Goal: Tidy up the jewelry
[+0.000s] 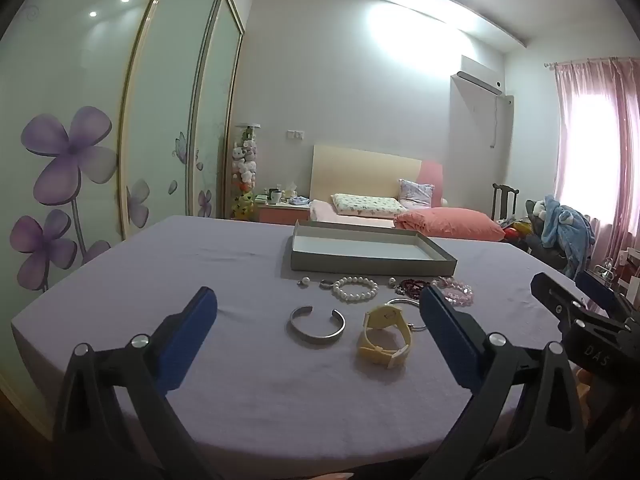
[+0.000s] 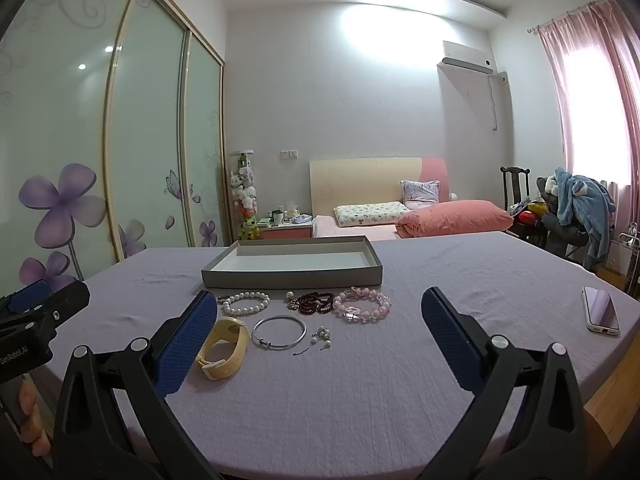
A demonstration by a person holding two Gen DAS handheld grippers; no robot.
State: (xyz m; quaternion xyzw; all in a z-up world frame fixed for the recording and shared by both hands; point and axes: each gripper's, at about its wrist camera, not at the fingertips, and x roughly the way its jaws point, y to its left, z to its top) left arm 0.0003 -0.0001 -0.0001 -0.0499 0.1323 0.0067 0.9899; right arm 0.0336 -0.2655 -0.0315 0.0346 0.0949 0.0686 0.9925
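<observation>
A shallow grey tray (image 1: 372,267) (image 2: 292,278) lies empty on the purple tablecloth. In front of it lie a pearl bracelet (image 1: 355,289) (image 2: 246,303), a dark red bead bracelet (image 1: 412,286) (image 2: 314,302), a pink bead bracelet (image 1: 456,292) (image 2: 362,305), a silver cuff (image 1: 317,324), a yellow watch (image 1: 384,336) (image 2: 221,348), a thin silver bangle (image 2: 279,332) and small earrings (image 2: 321,337). My left gripper (image 1: 318,308) is open above the cuff and watch. My right gripper (image 2: 318,308) is open above the bangle and earrings. Both are empty.
A phone (image 2: 602,314) lies at the table's right edge. Small pearl pieces (image 1: 306,281) lie left of the pearl bracelet. Behind the table are a bed (image 2: 400,216), a wardrobe (image 2: 120,140) on the left and a chair with clothes (image 2: 576,208) on the right.
</observation>
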